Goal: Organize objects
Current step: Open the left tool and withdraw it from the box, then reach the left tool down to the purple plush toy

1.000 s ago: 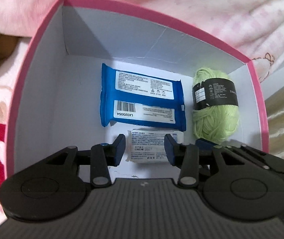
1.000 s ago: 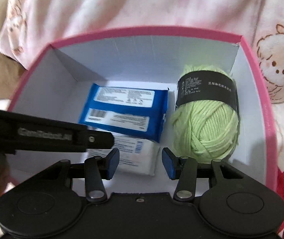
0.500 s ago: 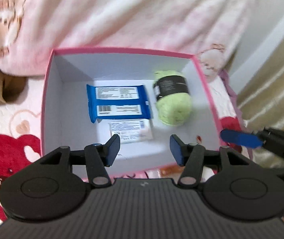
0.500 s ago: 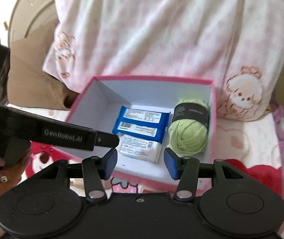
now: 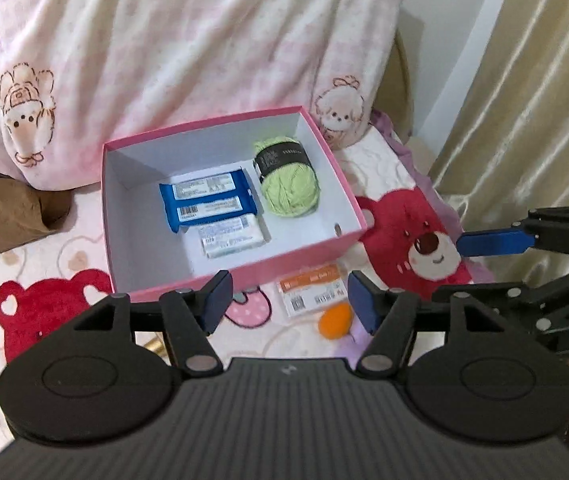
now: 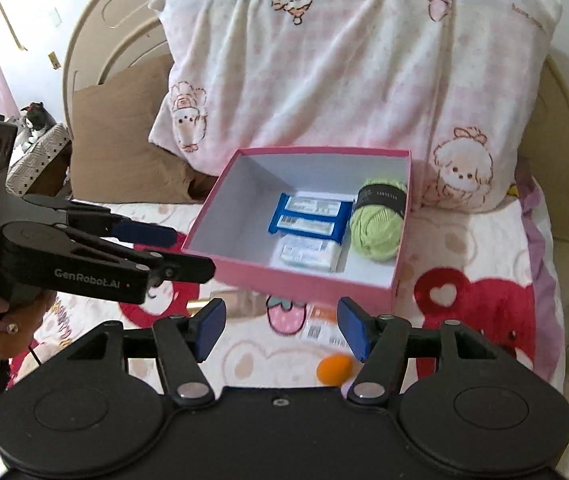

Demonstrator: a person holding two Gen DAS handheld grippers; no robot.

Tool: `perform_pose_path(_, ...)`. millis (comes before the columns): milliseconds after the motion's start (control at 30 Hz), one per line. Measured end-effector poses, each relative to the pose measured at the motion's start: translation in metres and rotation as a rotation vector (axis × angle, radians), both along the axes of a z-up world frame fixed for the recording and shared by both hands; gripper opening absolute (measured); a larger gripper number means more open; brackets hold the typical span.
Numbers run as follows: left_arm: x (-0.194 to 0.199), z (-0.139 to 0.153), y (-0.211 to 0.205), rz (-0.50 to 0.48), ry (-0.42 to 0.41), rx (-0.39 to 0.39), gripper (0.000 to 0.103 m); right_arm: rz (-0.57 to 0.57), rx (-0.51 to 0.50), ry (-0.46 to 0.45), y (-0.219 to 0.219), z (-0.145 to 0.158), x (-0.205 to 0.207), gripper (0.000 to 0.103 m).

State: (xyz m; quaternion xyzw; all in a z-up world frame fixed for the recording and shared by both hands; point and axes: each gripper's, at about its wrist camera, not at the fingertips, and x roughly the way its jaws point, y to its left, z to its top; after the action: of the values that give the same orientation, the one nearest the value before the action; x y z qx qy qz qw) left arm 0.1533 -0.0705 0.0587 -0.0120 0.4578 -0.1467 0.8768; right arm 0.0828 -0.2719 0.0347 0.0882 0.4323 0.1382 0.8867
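Two things still lie loose on the bedspread (image 5: 384, 184) just in front of the pink box (image 5: 244, 270): an orange-and-white packet (image 5: 311, 289), its long axis running left to right, and beside it an orange ball (image 5: 335, 321). We see both just ahead of our right gripper (image 6: 280, 328) and our left gripper (image 5: 288, 304), toward each one's right finger. Both sets of jaws are opening and empty, and we judge the right the likelier to reach.

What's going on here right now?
A person holds two grippers above a bed. The pink box contains a blue packet, a white packet and green yarn. Both the left gripper and right gripper are empty, jaws opening. An orange-labelled packet and an orange ball lie outside the box.
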Motion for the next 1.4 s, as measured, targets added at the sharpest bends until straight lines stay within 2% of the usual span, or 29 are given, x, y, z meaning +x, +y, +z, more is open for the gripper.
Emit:
perform_pose_path(167,-0.026,-0.002,-0.017,-0.024,0.025,0.002,0.063,0.011,-0.008,0.016,-0.009,-0.006,-0.028,0.067)
perform_pose_path(333,-0.048,-0.018,-0.040,-0.058,0.047,-0.009,0.065,0.026,0.004,0.023,-0.019,-0.020,-0.047,0.067)
perform_pose_path(633,-0.055,-0.079,-0.066,-0.056,0.128,-0.086,0.065,0.030,0.030,0.037,-0.042,-0.071,-0.042,0.067)
perform_pose_path(833,-0.047,-0.119,-0.071,-0.013,0.124,-0.107,0.065,0.013,0.016,0.076,-0.047,-0.108,-0.023,0.067)
perform_pose_path(1033,-0.042,-0.155,-0.061,0.063,0.116,-0.169,0.065,-0.039,0.028,0.127,-0.054,-0.138,-0.002,0.067)
perform_pose_path(1133,-0.044,-0.170,-0.063,0.074,0.097,-0.184,0.065,-0.129,0.010,0.197,-0.055,-0.155,0.007,0.067)
perform_pose_path(1267,-0.047,-0.191,-0.064,0.105,0.098,-0.218,0.065,-0.212,0.125,0.242,-0.063,-0.181,0.013,0.067)
perform_pose_path(1400,-0.046,-0.211,-0.062,0.137,0.128,-0.242,0.065,-0.231,0.129,0.243,-0.065,-0.190,0.009,0.067)
